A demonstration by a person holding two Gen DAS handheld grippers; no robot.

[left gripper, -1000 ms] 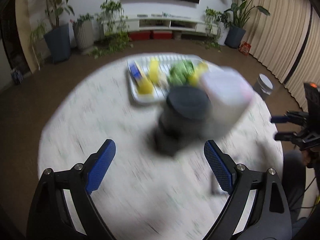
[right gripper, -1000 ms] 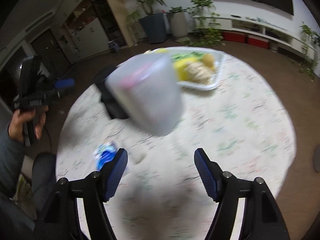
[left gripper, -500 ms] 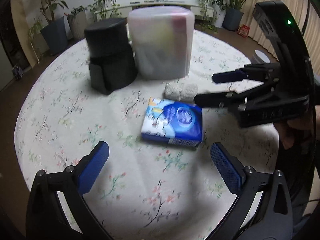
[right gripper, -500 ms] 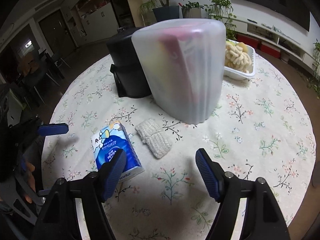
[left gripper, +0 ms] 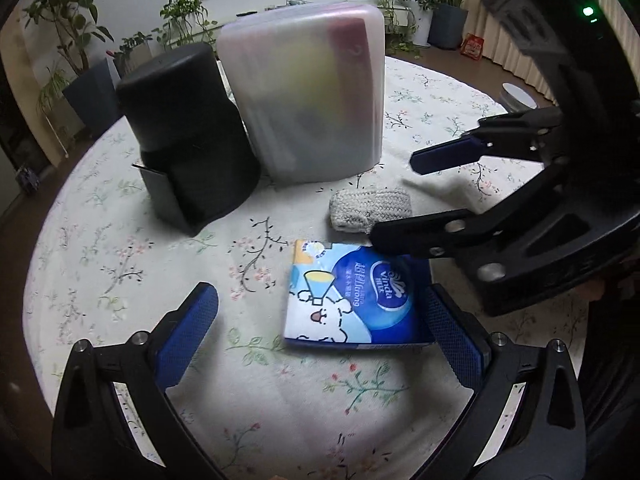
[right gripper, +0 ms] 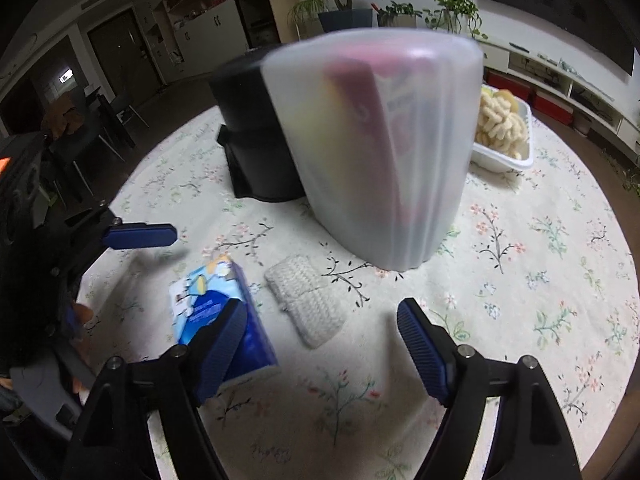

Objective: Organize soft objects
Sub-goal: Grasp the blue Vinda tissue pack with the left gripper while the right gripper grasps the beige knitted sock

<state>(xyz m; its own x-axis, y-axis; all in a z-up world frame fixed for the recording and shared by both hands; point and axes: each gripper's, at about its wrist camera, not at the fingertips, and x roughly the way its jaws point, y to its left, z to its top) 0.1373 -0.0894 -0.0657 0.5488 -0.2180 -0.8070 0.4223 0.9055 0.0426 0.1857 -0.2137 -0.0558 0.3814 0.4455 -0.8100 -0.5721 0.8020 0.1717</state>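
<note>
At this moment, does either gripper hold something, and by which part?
Nothing is held. The left gripper stands open around the blue tissue pack; the right gripper, jaws opening, hangs over the cream knitted piece.

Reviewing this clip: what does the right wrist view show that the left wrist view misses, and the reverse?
Only the right wrist view shows the white tray of pale puffy pieces behind the frosted container.

Only the left wrist view shows the tissue pack's printed top, with the Vinda logo and cartoon.

Both show the black appliance, the knitted cloth, the floral tablecloth, and each other: the left gripper is wide open around the pack, while the right gripper is opening, nothing between its pads.
</note>
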